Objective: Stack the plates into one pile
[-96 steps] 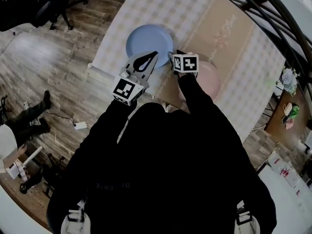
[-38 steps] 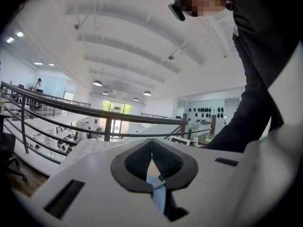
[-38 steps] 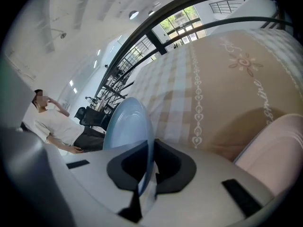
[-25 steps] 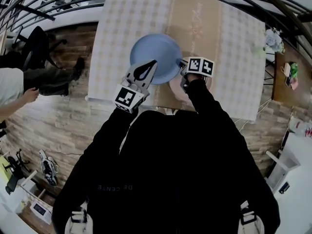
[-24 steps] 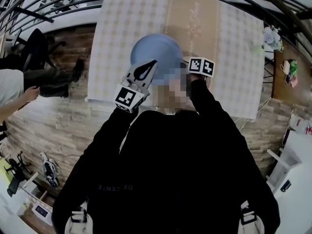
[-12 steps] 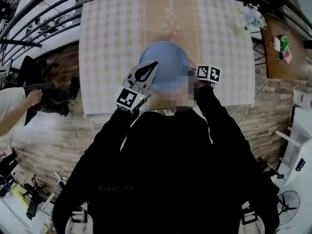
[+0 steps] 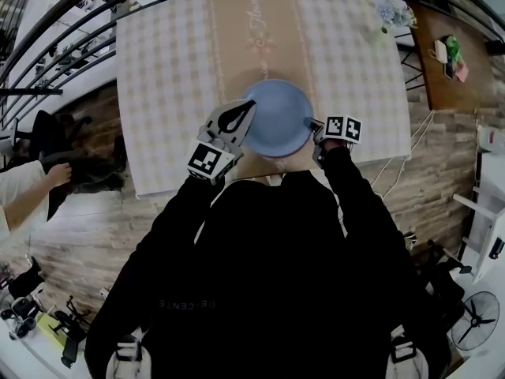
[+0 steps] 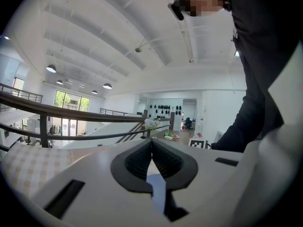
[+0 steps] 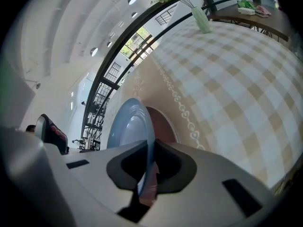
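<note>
Your right claw (image 7: 311, 123) is clamped on the right rim of the blue plate (image 7: 276, 117), with the pink plate (image 9: 164, 125) under it on the counter (image 7: 170, 61). Your left claw (image 7: 251, 104) is closed and empty, just beside that plate's left edge.

Your left tongs (image 8: 151, 142) fill the lower half of the view, pointing almost level, with the jaws together so that their tips touch. Below the tips the black ribbed pads (image 8: 137, 162) curve apart, and a narrow strip of the blue plate (image 8: 157, 195) shows through that gap. The bench (image 8: 21, 169), under its checked cloth, lies at the lower left. Beyond it runs a dark railing (image 8: 71, 115), with a bunch of flowers (image 8: 150, 123) just above the tips. Your dark sleeve (image 8: 258, 98) crosses the right side, and round lamps (image 8: 107, 86) hang from the white ceiling.
</note>
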